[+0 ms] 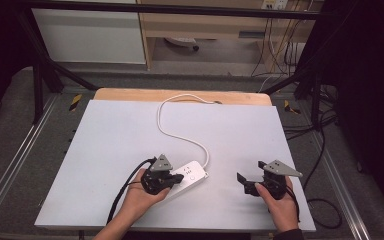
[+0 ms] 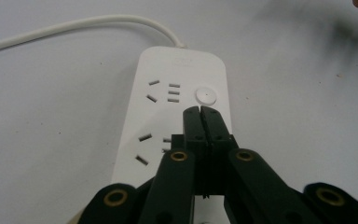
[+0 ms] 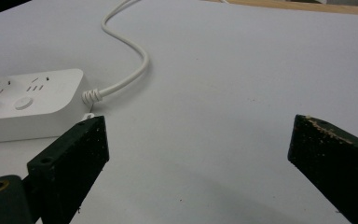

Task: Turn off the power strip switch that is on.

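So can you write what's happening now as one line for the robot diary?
left gripper: shut, tips over power strip near its round button | right gripper: open, nothing between, over white table | cord: loose

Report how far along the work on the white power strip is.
Done: the left gripper, jaws shut, has its tips over the white plastic power strip, just short of the round white button. In hand: apparently lining up to press that button. Left: the press itself; contact isn't clear. The right gripper is open over the bare white table, holding nothing.
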Tool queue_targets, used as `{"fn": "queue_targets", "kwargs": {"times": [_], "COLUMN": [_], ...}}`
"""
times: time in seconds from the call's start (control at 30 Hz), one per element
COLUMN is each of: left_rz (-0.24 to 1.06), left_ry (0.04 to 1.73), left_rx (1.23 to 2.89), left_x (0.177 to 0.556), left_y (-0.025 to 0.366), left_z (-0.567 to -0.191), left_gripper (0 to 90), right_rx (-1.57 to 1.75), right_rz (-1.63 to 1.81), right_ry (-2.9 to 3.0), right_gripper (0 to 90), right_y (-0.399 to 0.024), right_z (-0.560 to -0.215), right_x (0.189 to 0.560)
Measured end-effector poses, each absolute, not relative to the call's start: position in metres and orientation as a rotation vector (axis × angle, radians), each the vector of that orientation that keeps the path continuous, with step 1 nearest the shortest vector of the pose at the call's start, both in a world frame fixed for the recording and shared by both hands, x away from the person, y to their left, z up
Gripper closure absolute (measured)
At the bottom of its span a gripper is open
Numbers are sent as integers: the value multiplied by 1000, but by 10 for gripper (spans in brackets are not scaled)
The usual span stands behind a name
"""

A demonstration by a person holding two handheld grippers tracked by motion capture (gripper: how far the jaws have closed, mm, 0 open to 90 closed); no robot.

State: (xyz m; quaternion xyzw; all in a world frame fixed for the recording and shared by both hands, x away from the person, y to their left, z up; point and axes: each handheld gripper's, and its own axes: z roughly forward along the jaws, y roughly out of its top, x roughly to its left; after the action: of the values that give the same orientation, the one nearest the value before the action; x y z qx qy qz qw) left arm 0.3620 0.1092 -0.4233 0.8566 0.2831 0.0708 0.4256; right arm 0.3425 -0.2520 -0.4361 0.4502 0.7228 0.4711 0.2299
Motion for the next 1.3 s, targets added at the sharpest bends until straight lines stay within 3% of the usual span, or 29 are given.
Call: {"fn": "queue_targets", "kwargs": {"times": [1.3], "left_rz": [167], "left_ry": [690], "left_rx": [2181], "left_x": [360], "left_y": [106], "left_z": [-426], "left_gripper": [900], "right_rx": [1239], "right_rz": [1292], "right_ry": [1998], "right_gripper": [55], "right_y": [-251], "right_z": [-436], "right_x": [343]}}
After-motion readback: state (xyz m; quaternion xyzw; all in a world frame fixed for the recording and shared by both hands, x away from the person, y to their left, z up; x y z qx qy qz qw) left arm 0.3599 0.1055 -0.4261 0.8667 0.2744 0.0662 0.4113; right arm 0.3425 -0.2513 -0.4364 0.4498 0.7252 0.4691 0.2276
